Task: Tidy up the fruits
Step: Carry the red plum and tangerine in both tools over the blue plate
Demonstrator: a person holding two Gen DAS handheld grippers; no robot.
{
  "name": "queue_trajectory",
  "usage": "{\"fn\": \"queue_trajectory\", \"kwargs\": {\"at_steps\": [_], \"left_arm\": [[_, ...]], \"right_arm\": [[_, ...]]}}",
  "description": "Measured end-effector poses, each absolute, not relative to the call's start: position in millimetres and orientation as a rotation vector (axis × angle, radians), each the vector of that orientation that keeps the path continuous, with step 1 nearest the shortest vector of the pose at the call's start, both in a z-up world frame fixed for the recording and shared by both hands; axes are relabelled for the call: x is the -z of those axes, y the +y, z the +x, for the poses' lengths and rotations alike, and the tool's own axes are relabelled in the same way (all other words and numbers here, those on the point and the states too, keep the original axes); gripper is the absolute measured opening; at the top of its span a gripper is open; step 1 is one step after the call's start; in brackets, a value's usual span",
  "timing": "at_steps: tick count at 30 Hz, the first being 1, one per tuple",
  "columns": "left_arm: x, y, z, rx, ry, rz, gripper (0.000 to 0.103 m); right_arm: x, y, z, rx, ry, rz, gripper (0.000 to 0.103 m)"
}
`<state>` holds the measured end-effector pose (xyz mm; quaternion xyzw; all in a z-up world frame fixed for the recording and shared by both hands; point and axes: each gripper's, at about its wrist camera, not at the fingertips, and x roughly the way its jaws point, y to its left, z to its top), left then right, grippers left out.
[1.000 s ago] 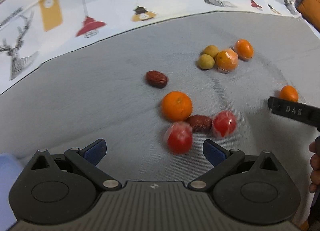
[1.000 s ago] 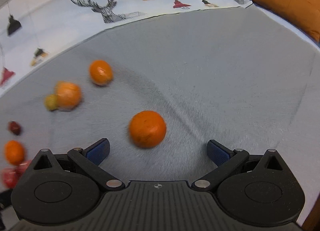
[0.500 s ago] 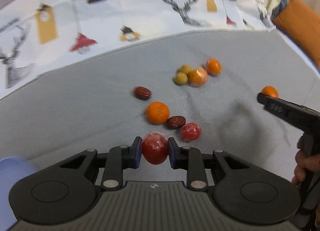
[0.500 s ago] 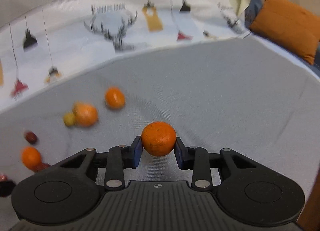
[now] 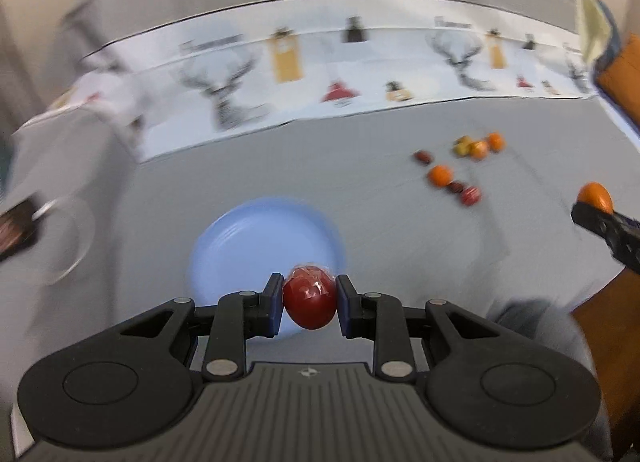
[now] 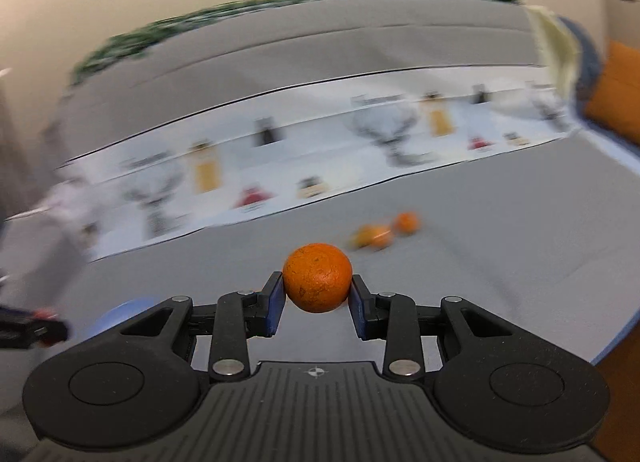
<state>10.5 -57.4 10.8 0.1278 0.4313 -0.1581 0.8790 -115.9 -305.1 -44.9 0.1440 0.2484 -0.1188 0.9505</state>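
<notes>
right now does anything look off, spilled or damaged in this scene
Nothing stands out. The left gripper holds a red fruit above the blue plate, the right gripper holds an orange, and the loose fruits lie scattered on the grey cloth, none visibly damaged.

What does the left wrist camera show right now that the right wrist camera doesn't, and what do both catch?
Only the left wrist view shows the left gripper shut on a red fruit, the whole blue plate beneath it, and the dark and red fruits left on the grey cloth.

Only the right wrist view shows the right gripper head-on, shut on its orange.

Both show that orange, the printed deer cloth, and the far cluster of orange and yellow fruit.
</notes>
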Motion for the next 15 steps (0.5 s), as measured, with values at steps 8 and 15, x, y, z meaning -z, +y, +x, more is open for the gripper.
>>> {"fn": "queue_trajectory", "kwargs": {"at_steps": [8, 15], "left_arm": [[-25.4, 31.8, -59.5, 0.235, 0.866, 0.166, 0.03], [-36.5, 66.7, -98.5, 0.241, 0.806, 0.094, 0.03]], "right_arm": [[27.4, -182.6, -172.9, -0.035, 0.546, 0.176, 0.035], [3.2, -126.8, -213.6, -0.106, 0.493, 0.002, 0.035]]}}
